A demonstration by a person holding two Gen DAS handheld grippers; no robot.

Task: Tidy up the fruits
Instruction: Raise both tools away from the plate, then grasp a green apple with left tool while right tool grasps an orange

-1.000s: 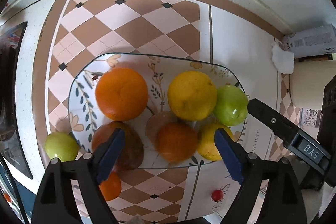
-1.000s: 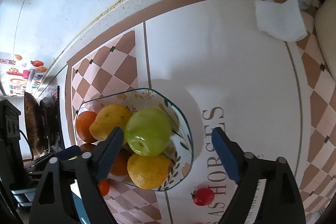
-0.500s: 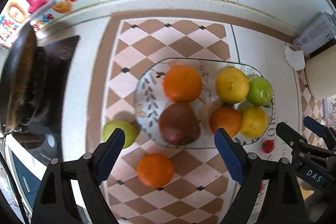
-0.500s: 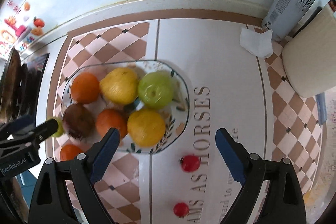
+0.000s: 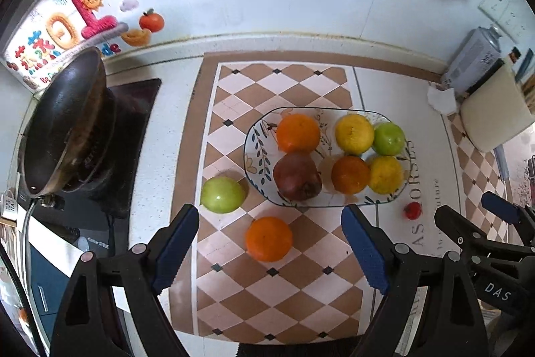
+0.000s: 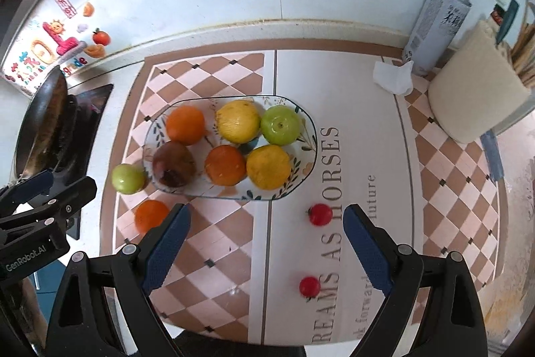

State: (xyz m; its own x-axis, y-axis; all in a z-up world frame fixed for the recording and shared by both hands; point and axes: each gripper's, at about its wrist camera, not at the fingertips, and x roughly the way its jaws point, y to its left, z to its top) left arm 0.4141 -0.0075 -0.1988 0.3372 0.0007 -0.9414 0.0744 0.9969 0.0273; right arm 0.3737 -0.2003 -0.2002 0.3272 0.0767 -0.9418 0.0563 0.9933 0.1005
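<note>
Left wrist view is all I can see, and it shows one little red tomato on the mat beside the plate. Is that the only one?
Observer: No. The right wrist view shows a second tomato, nearer the camera than the first tomato. Both lie off the plate.
Operator: The other tongs at my right edge, are they holding anything?
Observer: No. The right tongs stand open; they have just been opening, with nothing between them.
Operator: What does the mat say in full?
Observer: The mat reads "DREAMS AS HORSES".
</note>
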